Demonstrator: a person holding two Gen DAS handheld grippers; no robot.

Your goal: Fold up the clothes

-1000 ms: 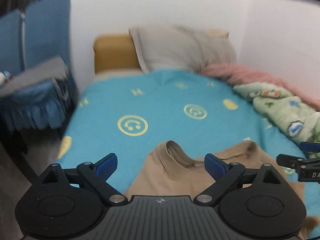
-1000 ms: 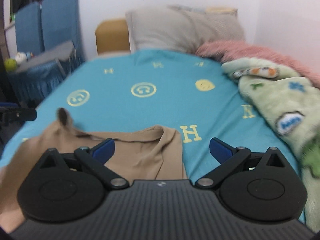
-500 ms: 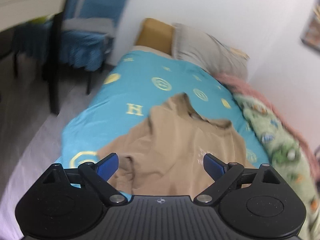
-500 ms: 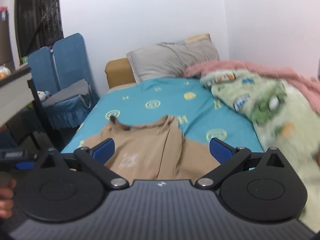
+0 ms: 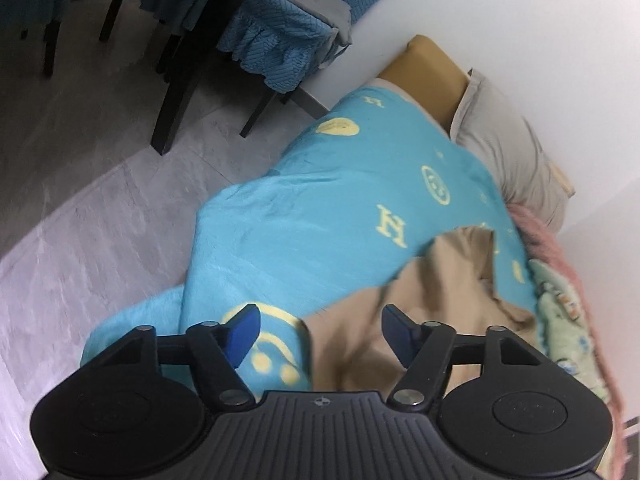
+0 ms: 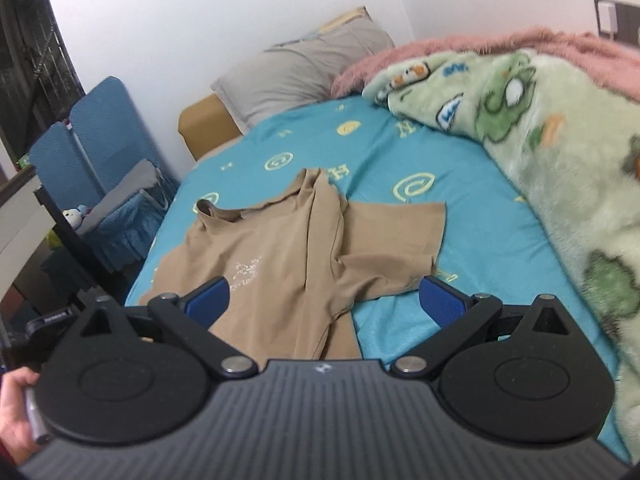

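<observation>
On the blue bedspread [image 6: 460,216], at twelve o'clock of the spread, empty right gripper [image 6: 324,300], the tan T-shirt [image 6: 280,256] is seen crumpled and unfolded, while the left gripper [image 5: 320,334] is being narrowed over its edge, nothing pinched yet.

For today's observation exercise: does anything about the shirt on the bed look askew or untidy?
Yes. The tan shirt lies rumpled on the blue bedspread: a ridge of bunched fabric runs down its middle, and only one sleeve is spread flat.

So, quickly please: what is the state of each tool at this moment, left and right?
Left tool: open but closing, tan T-shirt edge between the jaws, not yet pinched.
Right tool: open, holding nothing, above the T-shirt.
</observation>
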